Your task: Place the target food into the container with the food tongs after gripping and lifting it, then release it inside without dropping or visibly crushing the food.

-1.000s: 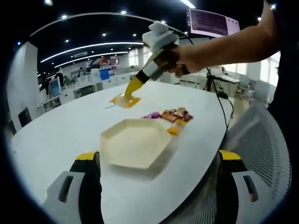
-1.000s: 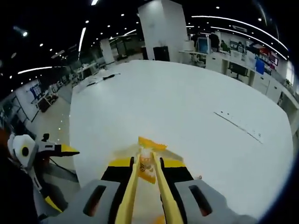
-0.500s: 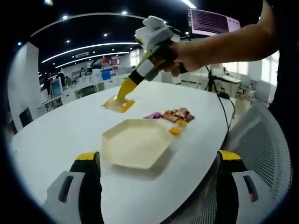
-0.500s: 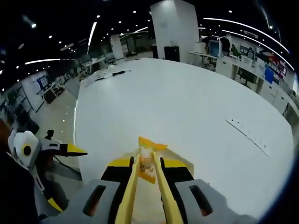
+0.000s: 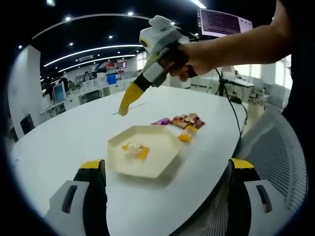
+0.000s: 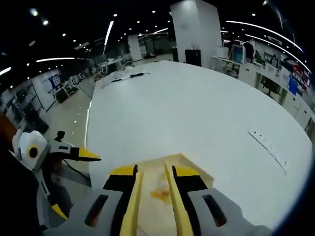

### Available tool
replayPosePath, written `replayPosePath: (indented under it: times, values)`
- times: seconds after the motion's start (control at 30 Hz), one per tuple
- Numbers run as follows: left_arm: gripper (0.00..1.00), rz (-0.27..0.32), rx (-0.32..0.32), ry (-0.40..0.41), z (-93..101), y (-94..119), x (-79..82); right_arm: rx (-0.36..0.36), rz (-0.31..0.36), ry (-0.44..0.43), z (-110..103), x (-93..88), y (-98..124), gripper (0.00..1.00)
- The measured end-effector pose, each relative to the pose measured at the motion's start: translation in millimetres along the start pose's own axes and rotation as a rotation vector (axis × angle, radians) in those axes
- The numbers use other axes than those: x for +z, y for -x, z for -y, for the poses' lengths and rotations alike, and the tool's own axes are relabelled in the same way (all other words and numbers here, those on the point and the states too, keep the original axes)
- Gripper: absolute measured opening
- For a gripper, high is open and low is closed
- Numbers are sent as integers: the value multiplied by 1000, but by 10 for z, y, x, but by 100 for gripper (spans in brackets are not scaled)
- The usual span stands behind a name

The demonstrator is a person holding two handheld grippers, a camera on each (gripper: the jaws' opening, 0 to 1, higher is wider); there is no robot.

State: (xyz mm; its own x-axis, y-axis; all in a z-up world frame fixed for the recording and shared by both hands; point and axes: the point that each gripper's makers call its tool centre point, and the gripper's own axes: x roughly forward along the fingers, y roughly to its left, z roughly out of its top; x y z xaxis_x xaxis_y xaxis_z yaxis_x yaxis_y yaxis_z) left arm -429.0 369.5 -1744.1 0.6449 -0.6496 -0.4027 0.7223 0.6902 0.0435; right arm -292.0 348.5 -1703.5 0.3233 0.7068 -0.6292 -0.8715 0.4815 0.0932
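Lying in the cream six-sided plastic tray (image 5: 158,141) now is the small orange and white food packet (image 5: 134,149), which half a second ago hung from the yellow food tongs (image 5: 129,98) above the white table (image 5: 59,137). That means the drop has happened: the food is inside the container, and it does not look squashed.

The right gripper (image 6: 152,178) holds the tongs, and a hand (image 5: 189,55) is wrapped around that gripper. From the left gripper view the tong tips are up in the air over the far side of the tray, with nothing in them. From the right gripper view the 2 yellow arms sit a little apart, and the packet (image 6: 161,193) shows in the gap, down below in the tray.

A row of other small sweets in purple, red and orange wrappers (image 5: 180,121) sits just beside the tray.

The left gripper (image 5: 167,189) has its 2 jaws spread wide, holding nothing, near the table edge.
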Motion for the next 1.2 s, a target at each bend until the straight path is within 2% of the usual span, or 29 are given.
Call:
replayPosePath:
  times: [0.23, 0.33, 0.4, 0.53, 0.67, 1.0, 1.2]
  values:
    - [99, 1, -3, 0, 3, -2, -4, 41, 38, 63, -38, 76, 109, 27]
    - [99, 2, -5, 0, 5, -2, -2, 45, 35, 77, -15, 57, 162, 27]
    - [99, 0, -5, -1, 6, 0, -1, 21, 34, 70, 47, 46, 207, 27]
    - [99, -1, -11, -2, 20, 0, 1, 20, 43, 65, 69, 45, 278, 27]
    - [99, -4, -14, 0, 21, -1, -8, 53, 76, 86, 7, 86, 354, 27]
    - [99, -7, -20, -2, 33, -2, -17, 56, 96, 93, 70, 64, 577, 27]
    - [99, -3, -27, 3, 41, 0, -9, 56, 93, 102, 125, -31, 707, 28]
